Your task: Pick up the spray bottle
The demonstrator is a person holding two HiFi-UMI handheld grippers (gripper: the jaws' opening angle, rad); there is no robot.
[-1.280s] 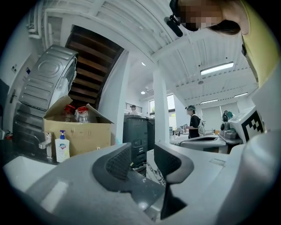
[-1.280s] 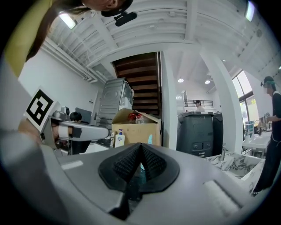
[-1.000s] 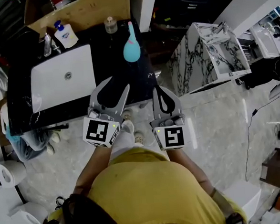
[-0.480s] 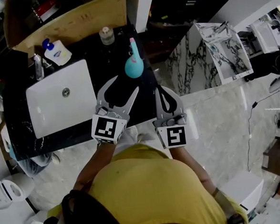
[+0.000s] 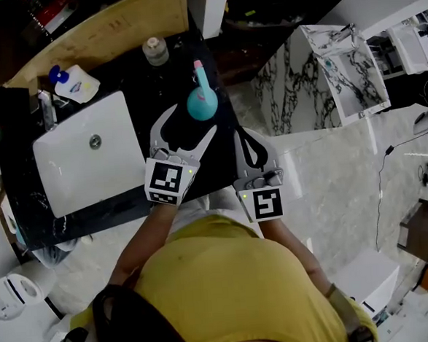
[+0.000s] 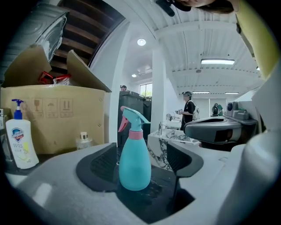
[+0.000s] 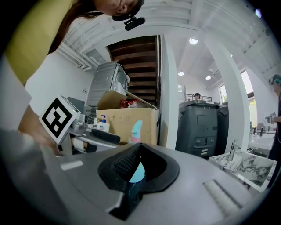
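Spray bottle (image 5: 200,102), teal with a pink collar and trigger, stood upright on the black counter (image 5: 223,140), just ahead of the left gripper (image 5: 191,121) and roughly in line with the gap between its jaws. Those jaws were spread wide and opening further. In the left gripper view the bottle rose between the two dark pads, a little nearer the left one, and neither pad pressed on it. I could not tell whether its base had yet come level with the pads or sat slightly beyond them.

The right gripper (image 5: 247,139) hung beside the left one, off to its right and near the counter's edge. Its jaws were pressed together with nothing pinched. Through the slit beneath the tips a sliver of the bottle showed farther off, ahead and to that gripper's left.

A white sink (image 5: 89,164) lay to the left of the left gripper. A soap pump (image 5: 73,83) and a cardboard box (image 5: 95,32) were beyond it.

By my reckoning the reach was nearly finished and nothing else was: the bottle was not yet gripped and had not left the counter. What remained was to bring the pads alongside the body, close on it, and lift.
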